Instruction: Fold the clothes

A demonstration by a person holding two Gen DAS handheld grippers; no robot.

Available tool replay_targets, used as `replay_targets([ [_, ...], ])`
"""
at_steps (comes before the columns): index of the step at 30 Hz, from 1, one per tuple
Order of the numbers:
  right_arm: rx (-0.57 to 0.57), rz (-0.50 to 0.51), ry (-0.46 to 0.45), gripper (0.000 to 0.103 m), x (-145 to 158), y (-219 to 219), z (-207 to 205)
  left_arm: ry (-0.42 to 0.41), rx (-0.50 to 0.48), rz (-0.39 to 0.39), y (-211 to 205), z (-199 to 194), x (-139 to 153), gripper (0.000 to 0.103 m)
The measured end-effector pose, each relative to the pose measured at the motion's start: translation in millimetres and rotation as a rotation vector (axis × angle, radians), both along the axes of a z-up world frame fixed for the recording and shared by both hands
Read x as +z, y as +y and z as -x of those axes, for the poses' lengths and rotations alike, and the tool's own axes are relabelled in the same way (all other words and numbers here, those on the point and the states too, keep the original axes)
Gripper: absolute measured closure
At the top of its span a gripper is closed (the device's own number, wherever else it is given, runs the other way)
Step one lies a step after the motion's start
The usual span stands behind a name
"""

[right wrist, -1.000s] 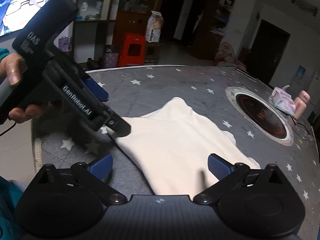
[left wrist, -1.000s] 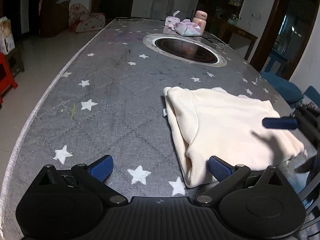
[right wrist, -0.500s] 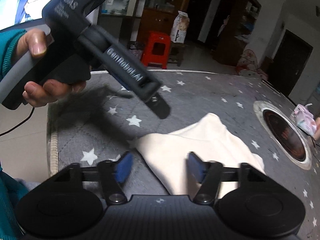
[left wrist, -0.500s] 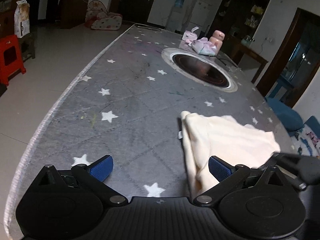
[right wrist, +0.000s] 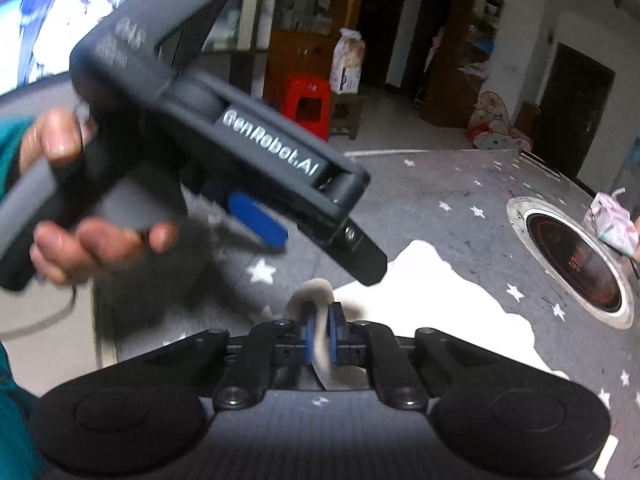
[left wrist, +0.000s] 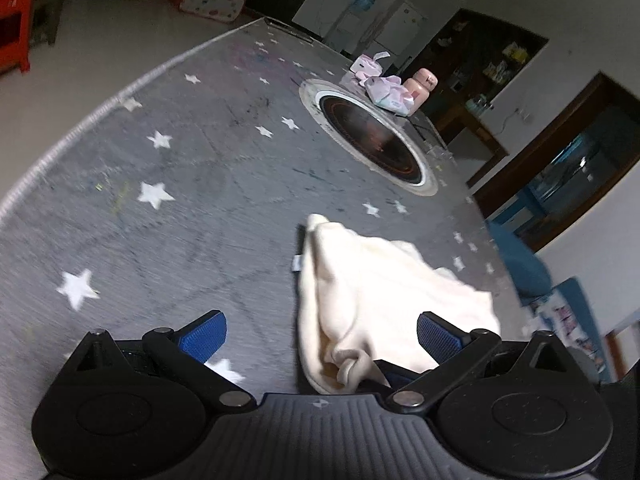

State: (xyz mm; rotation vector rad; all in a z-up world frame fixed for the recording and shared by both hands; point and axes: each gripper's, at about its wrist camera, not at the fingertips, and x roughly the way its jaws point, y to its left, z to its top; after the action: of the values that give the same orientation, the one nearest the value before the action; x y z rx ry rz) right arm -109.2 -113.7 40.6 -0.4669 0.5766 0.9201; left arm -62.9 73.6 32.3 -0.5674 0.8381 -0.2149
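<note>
right gripper (right wrist: 319, 330) pinches cream garment (left wrist: 372, 292); left gripper (left wrist: 318, 332) spread wide.

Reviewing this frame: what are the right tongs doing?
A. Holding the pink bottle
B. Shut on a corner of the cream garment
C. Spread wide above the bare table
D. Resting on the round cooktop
B: in the right wrist view the right tongs have their blue pads pressed together with a fold of the cream garment pinched between them; the left tongs are spread open.
</note>
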Motion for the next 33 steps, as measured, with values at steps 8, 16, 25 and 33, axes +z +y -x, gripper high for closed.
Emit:
replay_targets([
  [8,-0.047,-0.125,0.042,0.098,21.7,-27.0,-6.1,0.089,0.016,0.228,-6.2,-15.6,-13.1,0.002],
  [16,-0.031,-0.152,0.064,0.099,23.1,-33.9,-5.2,0.127,-0.019,0.250,-20.9,-33.9,-27.9,0.064],
  [25,-0.159,-0.209,0.081,0.068,14.5,-72.1,-5.4,0.116,-0.037,0.214,-20.4,-32.8,-32.8,0.079],
  [33,-0.496,-0.229,0.071,0.060,5.5,-152.5,-23.0,0.083,-0.061,0.142,-27.8,-29.9,-27.7,0.078],
])
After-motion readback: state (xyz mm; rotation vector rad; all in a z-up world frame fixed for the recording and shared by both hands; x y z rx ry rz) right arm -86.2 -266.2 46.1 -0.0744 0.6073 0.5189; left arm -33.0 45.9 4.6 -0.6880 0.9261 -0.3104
